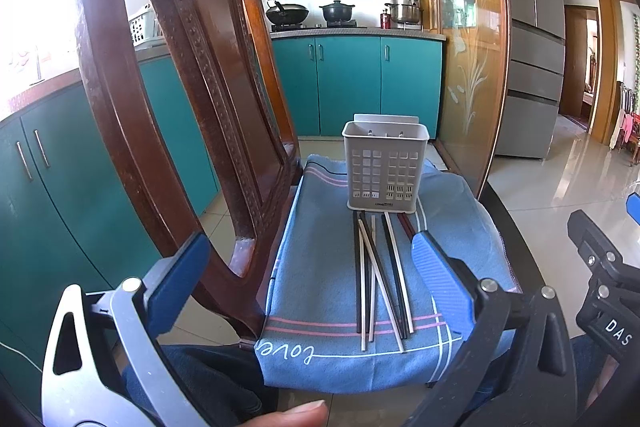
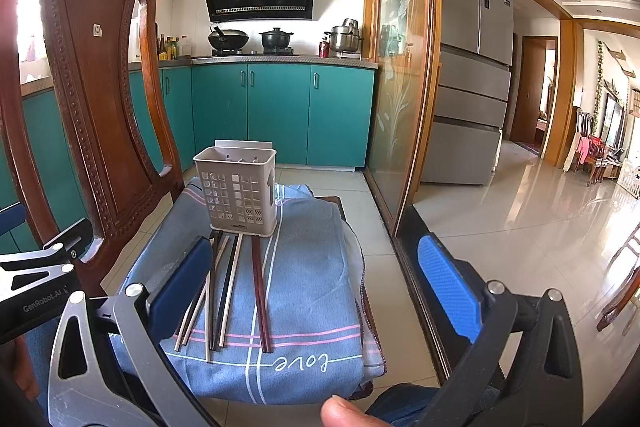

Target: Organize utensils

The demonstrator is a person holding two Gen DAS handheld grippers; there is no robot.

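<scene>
Both grippers, left (image 1: 308, 287) and right (image 2: 316, 287), hover wide open and empty. Chopsticks (image 1: 378, 279) lie loosely crossed on the blue cloth (image 1: 320, 267), near the far holder (image 1: 385, 165). Probably light, stiff, slippery: pinch one mid-length.

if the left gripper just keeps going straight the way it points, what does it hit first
Most likely the chopsticks lying loose on the blue cloth, which sit between its open fingers. The slotted holder stands just beyond them. Depth is hard to judge through the fisheye, so it might pass above them and meet the holder instead.
</scene>
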